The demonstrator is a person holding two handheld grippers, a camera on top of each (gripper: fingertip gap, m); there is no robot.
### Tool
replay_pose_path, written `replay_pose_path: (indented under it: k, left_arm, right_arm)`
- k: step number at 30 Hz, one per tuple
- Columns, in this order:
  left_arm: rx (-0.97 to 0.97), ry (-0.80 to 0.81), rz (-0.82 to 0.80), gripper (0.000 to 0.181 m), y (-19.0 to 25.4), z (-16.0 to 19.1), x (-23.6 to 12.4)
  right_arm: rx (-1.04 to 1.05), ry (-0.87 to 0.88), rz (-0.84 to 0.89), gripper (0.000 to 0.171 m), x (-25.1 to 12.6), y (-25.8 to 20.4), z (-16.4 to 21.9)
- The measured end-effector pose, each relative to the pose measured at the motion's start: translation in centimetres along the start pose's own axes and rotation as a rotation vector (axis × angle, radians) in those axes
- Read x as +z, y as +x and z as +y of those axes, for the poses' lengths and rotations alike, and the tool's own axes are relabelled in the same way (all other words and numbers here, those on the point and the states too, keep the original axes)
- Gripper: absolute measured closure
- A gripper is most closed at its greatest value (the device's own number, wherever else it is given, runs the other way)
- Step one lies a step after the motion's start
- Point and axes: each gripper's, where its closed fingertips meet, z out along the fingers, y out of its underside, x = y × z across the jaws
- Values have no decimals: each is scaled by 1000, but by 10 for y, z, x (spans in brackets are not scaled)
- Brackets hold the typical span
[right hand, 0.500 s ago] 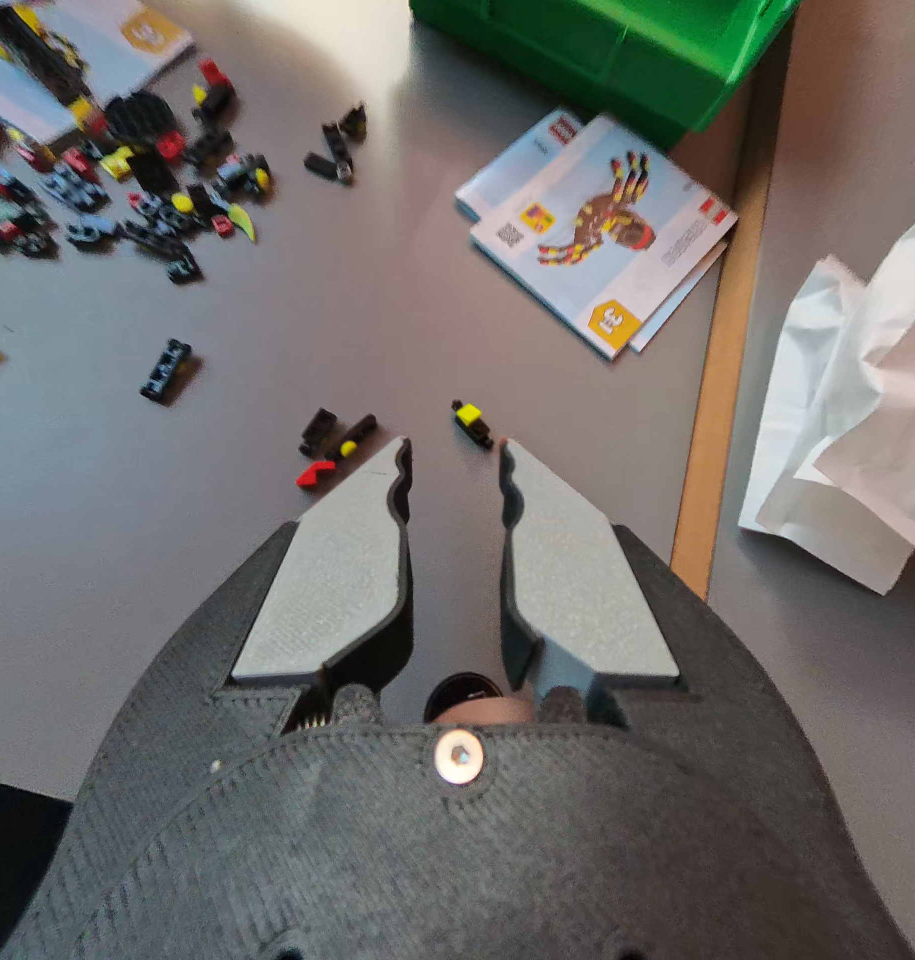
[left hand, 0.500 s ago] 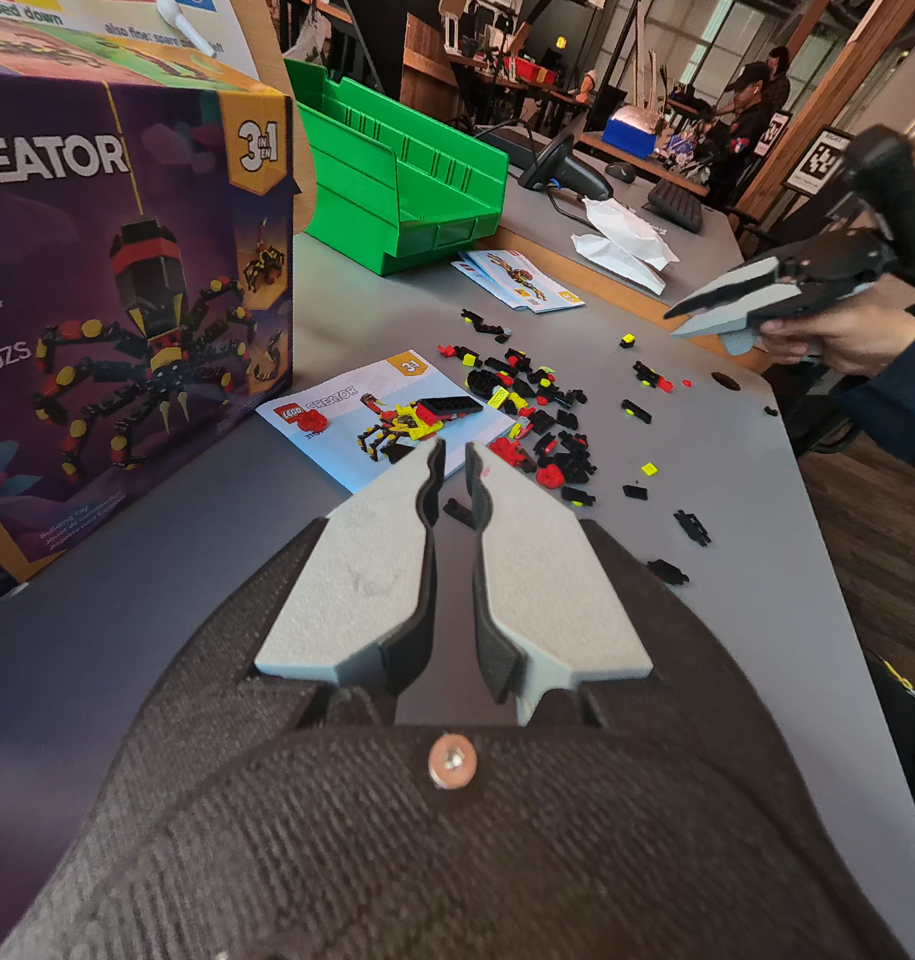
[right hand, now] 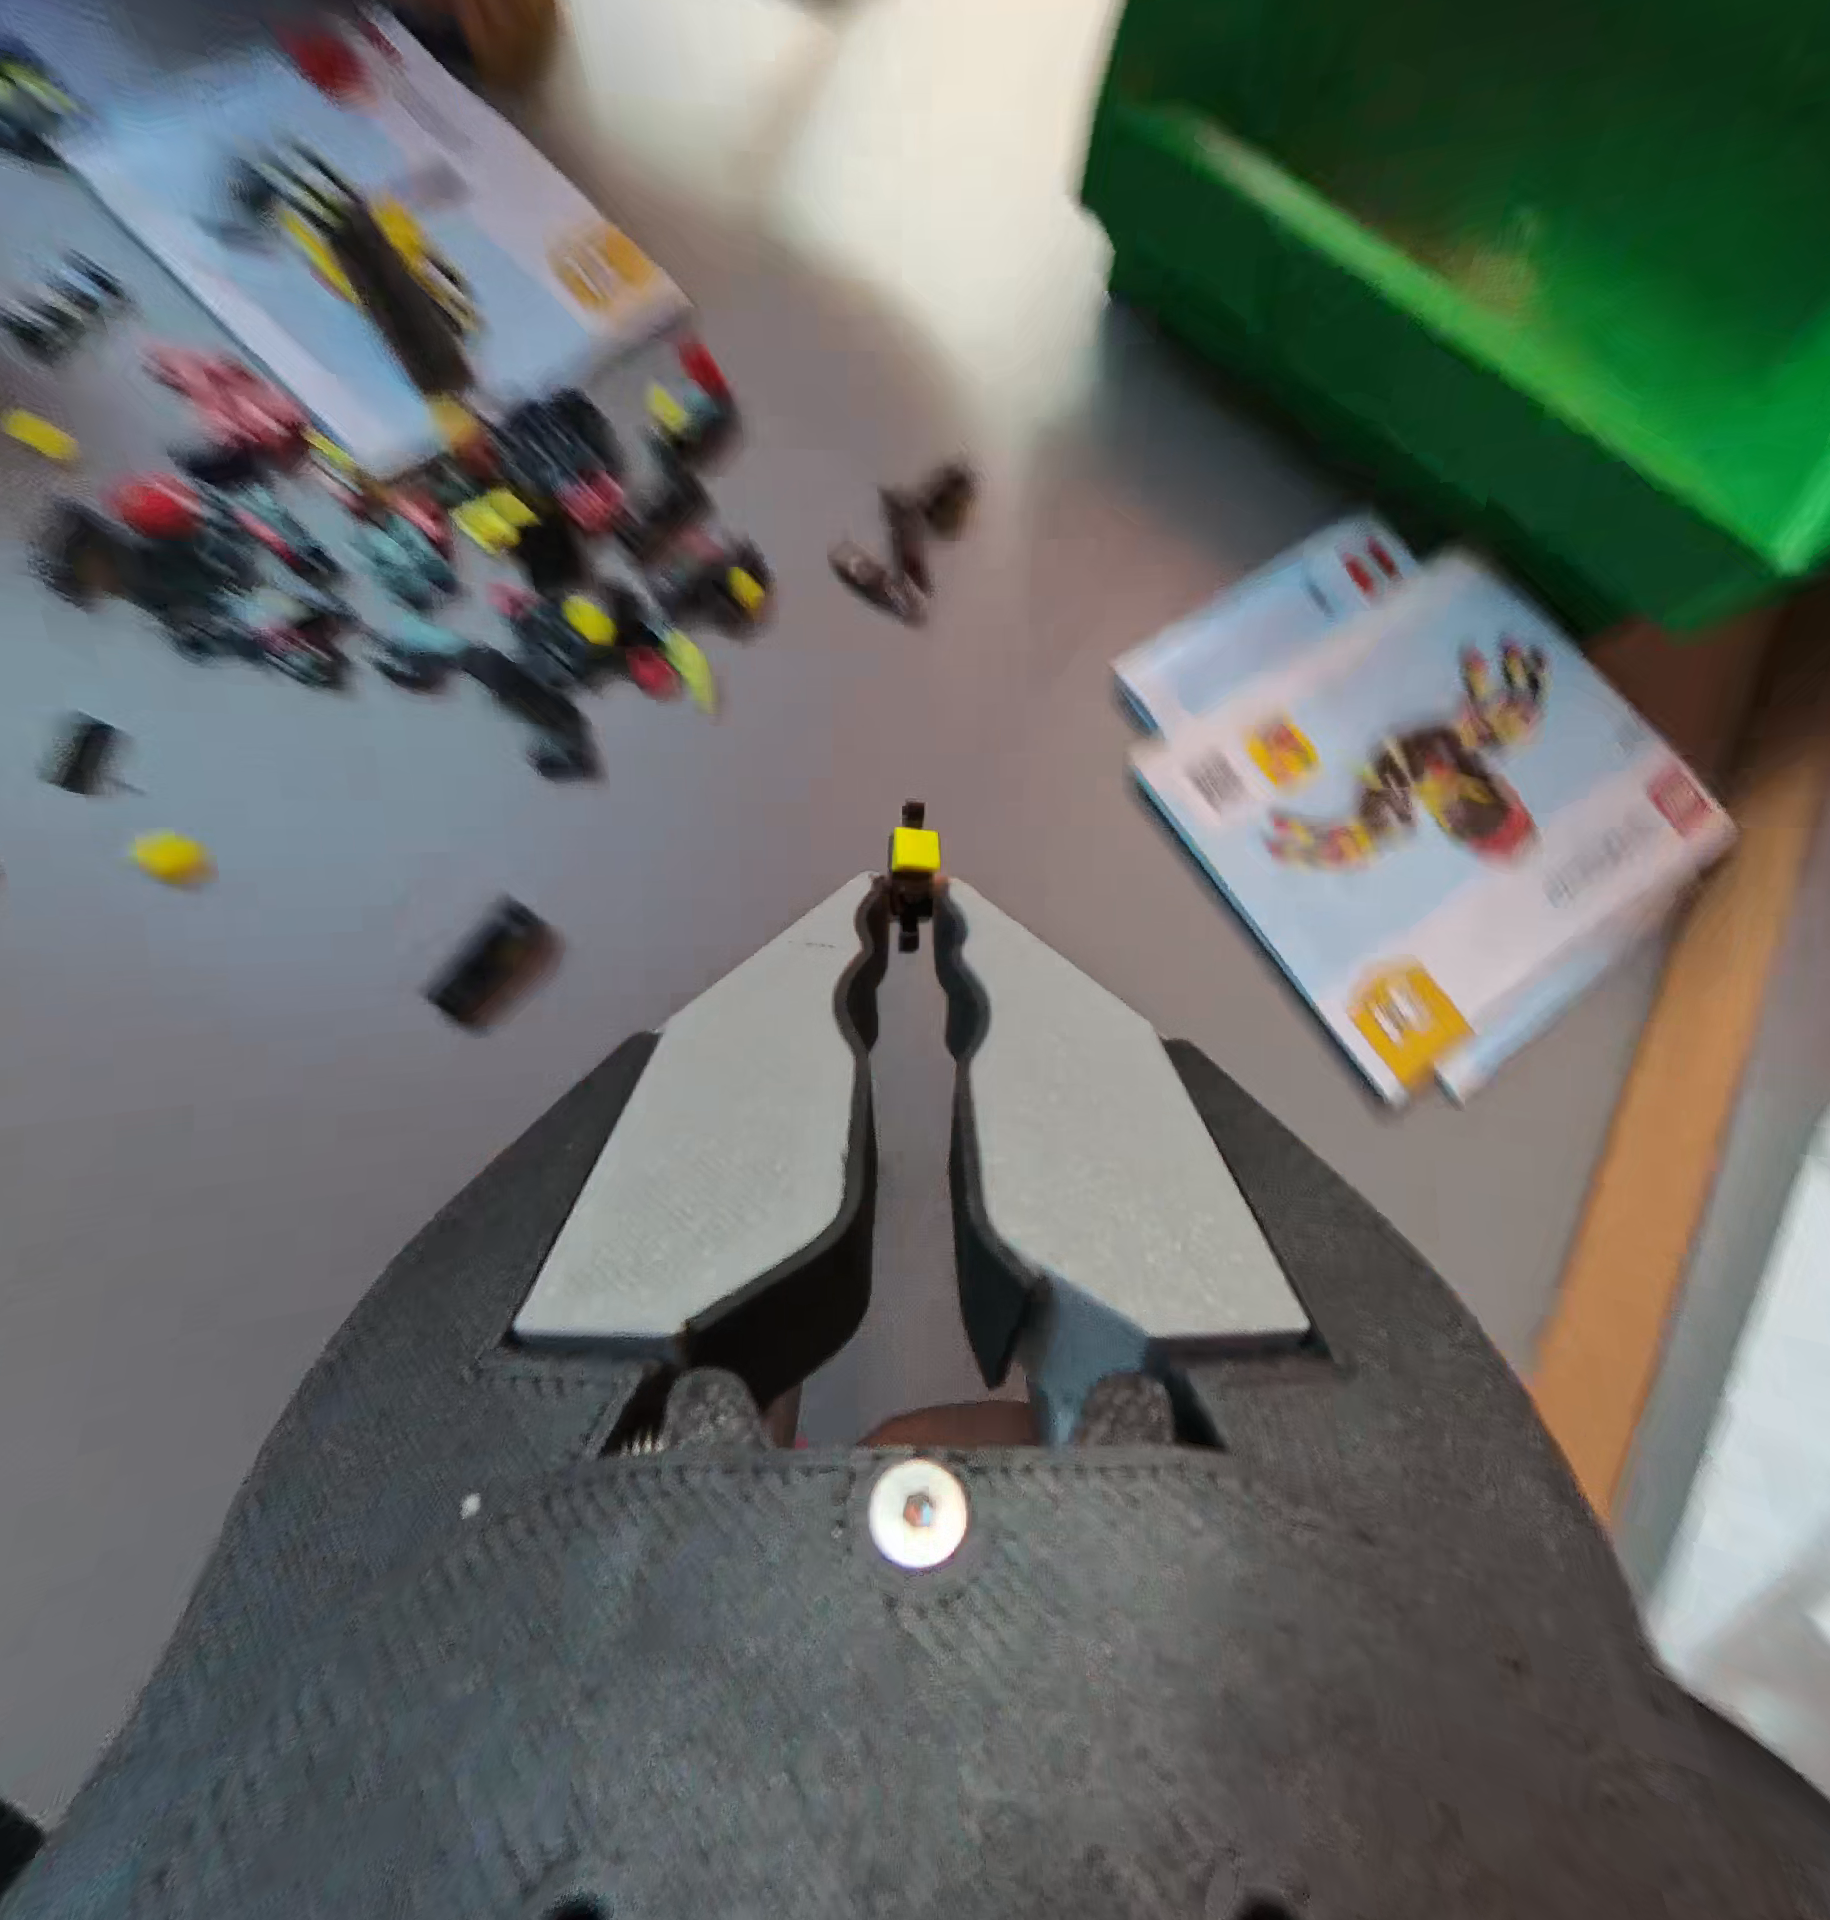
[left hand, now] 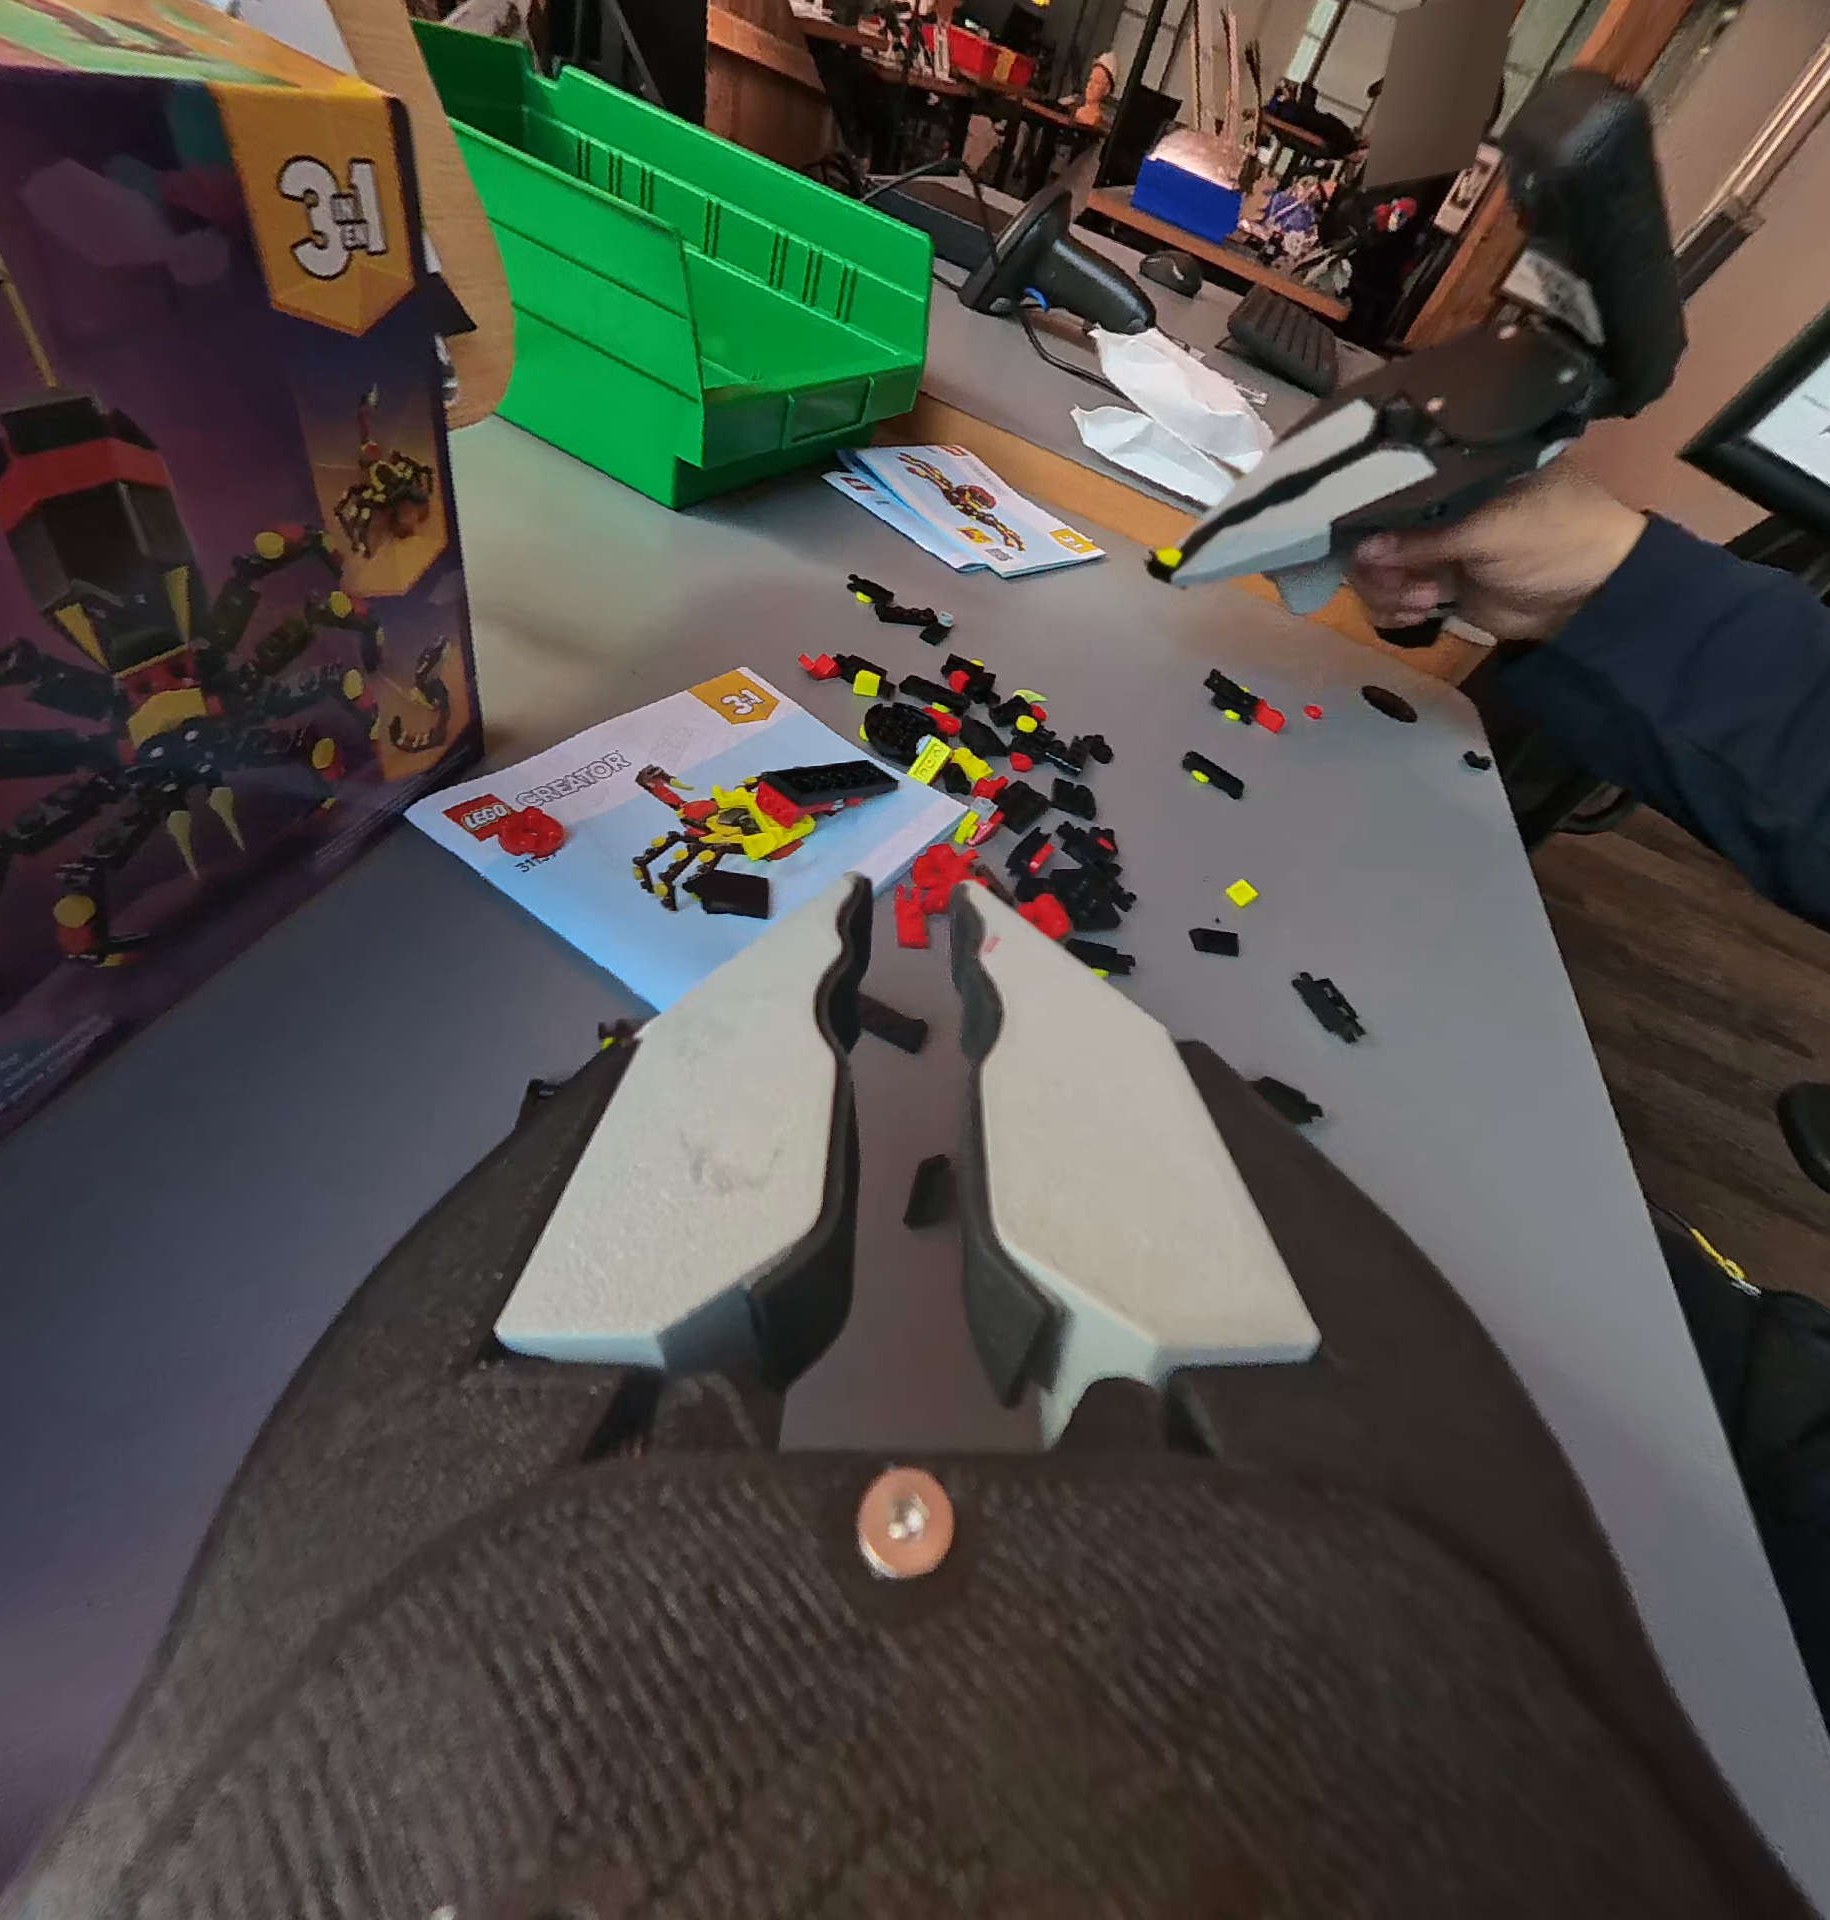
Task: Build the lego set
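Lifted yellow-black piece, pointing forward

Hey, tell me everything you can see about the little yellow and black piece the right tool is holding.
The yellow and black piece is a tiny glossy plastic assembly: a yellow cube-like block on a slim black element that sticks out past it. It is pinched at the very tips of the right tool, lifted clear above the grey table. Only the tool's fingertips touch it. From the left wrist view it shows as a yellow dot at the tool's tip.

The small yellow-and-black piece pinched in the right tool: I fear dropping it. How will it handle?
The yellow-and-black piece is probably very light and rigid. Only the right tool tips hold its black end, so it could pivot or slip.
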Motion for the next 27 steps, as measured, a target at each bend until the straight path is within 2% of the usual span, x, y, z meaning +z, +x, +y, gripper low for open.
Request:
replay_pose_path:
  k: [1,4,6,10,11,14,19,27]
  left_arm:
    - [2,14,10,169,3,-2,0]
    - [8,66,57,163,15,-8,0]
    - [32,64,31,160,14,-7,-1]
    - [52,86,-12,156,7,-10,-6]
    - [40,83,-14,157,6,-10,-7]
    - [14,41,75,175,15,-3,-6]
    - [-2,17,67,173,13,-1,-1]
    - [22,61,58,170,17,-7,0]
  right_arm:
    - [-17,68,-73,166,3,-22,-25]
    - [-96,214,-273,166,20,-91,-94]
    - [-154,271,-341,166,41,-128,-129]
    - [-218,348,-407,166,85,-176,-175]
    - [-225,367,-406,166,95,-180,-181]
    - [-226,434,-368,166,116,-178,-187]
    - [-339,457,-284,166,116,-164,-173]
    - [-237,538,-532,166,85,-209,-180]
